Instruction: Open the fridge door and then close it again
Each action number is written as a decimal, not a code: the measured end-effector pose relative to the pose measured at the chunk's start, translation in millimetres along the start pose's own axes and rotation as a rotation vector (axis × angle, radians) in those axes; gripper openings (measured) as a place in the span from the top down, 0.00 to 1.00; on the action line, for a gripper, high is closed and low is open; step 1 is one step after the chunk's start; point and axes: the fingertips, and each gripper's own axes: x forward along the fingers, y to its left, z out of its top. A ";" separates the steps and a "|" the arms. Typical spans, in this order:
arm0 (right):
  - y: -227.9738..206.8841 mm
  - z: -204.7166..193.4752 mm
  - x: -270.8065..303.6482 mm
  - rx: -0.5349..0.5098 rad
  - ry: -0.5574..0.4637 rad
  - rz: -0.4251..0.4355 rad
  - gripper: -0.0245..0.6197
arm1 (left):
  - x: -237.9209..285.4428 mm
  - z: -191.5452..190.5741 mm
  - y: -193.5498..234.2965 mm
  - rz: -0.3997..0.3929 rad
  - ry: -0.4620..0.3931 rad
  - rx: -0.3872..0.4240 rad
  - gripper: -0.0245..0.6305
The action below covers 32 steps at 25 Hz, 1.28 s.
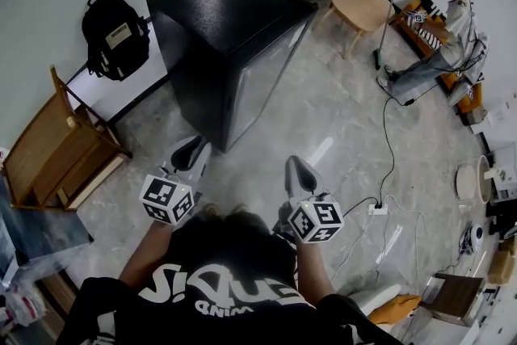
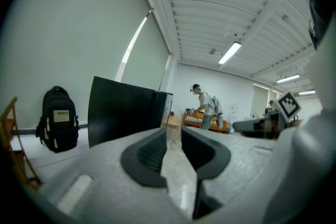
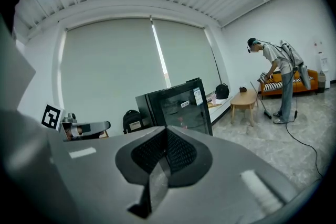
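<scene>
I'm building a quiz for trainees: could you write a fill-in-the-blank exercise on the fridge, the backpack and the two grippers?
1. The fridge door is ___.
2. The backpack beside it is ___ in colour.
3. Of the left gripper and the right gripper, the one with its jaws apart is the ___.
Missing words: closed; black; left.

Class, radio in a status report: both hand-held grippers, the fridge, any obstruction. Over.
Left hand-held gripper open, empty; right hand-held gripper shut, empty. Fridge door closed, untouched. Nothing in the way.
</scene>
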 end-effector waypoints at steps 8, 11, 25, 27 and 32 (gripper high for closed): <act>-1.5 -0.1 16.7 -0.002 0.009 0.030 0.97 | 19.5 -7.4 13.5 0.015 0.004 -0.018 0.75; -7.4 5.1 20.1 -0.004 0.003 0.026 0.97 | 33.8 -12.0 15.4 0.001 0.020 -0.016 0.75; -55.9 19.9 27.0 0.011 -0.008 -0.046 0.97 | 127.6 -52.9 37.7 -0.024 0.124 0.000 0.75; -61.9 20.5 26.9 0.013 -0.006 -0.056 0.97 | 139.3 -59.2 41.1 -0.024 0.142 -0.008 0.75; -72.7 21.4 28.9 0.017 -0.001 -0.075 0.97 | 163.4 -71.6 49.9 -0.017 0.170 -0.021 0.75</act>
